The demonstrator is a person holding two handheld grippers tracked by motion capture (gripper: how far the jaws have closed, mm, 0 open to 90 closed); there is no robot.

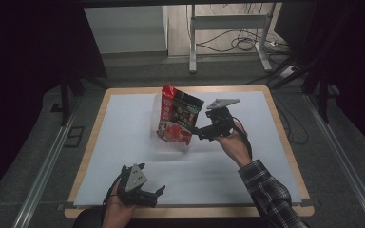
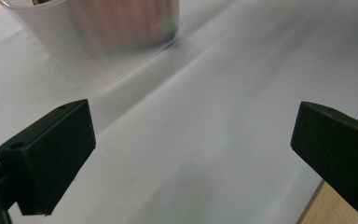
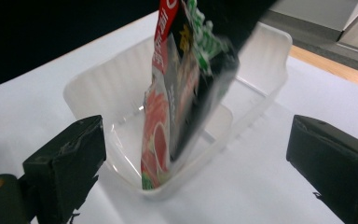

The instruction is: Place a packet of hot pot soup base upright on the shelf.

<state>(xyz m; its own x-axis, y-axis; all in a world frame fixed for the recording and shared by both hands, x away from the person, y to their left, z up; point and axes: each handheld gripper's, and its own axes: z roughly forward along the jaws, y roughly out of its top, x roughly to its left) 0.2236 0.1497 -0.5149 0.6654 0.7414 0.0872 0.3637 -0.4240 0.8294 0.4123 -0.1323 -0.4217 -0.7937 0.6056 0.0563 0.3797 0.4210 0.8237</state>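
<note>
From my station I see the red-and-black printed snack packet (image 1: 177,114) standing tilted inside the translucent white plastic tub (image 3: 265,60), which sits on the white sheet covering the wood-edged table (image 1: 271,99), toward its far middle. My right gripper (image 1: 197,131) sits just beside the tub with its jaws spread wide and nothing between them. My left gripper (image 1: 158,194) rests near the table's front edge, well apart from the tub, jaws likewise parted and empty.

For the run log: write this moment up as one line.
snack packet: standing tilted in clear tub | right gripper: open, beside tub | left gripper: open, near table front edge
</note>
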